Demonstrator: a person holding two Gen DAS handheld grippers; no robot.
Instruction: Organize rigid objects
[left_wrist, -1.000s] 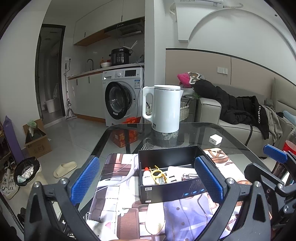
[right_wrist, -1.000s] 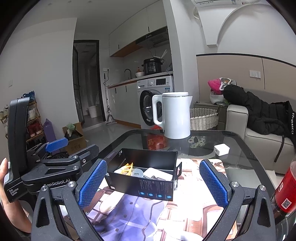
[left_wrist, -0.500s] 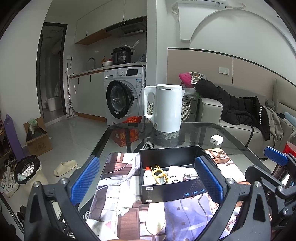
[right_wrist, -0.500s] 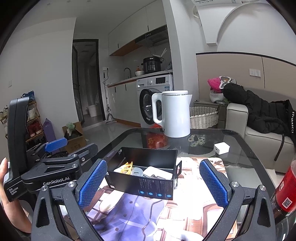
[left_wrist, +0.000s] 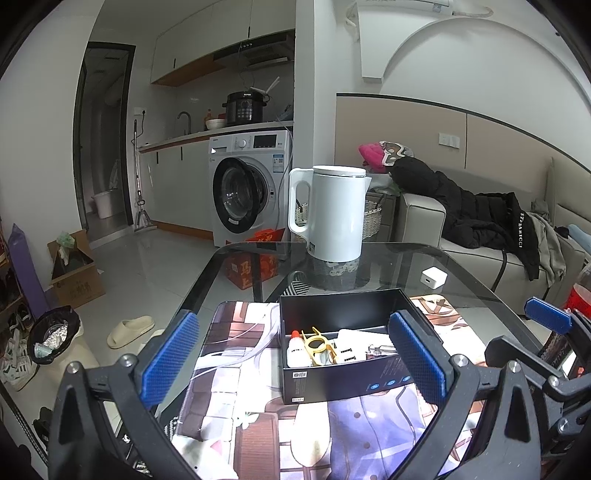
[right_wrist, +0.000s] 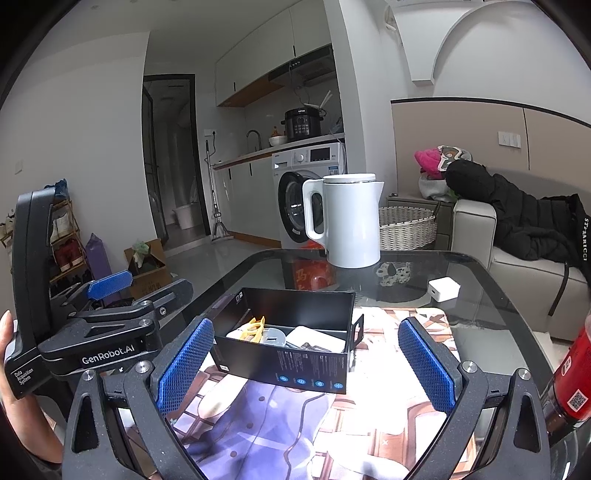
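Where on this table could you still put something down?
Bare glass lies between the white kettle and the black box, and beside the small white charger. The printed mat in front of the box is free. The box itself is crowded.

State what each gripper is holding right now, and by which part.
Nothing. The left gripper and right gripper are both open and empty, hovering short of the black box.

Both wrist views look forward and slightly down from near, sharing the black box (left_wrist: 347, 373) and white kettle (right_wrist: 352, 221).
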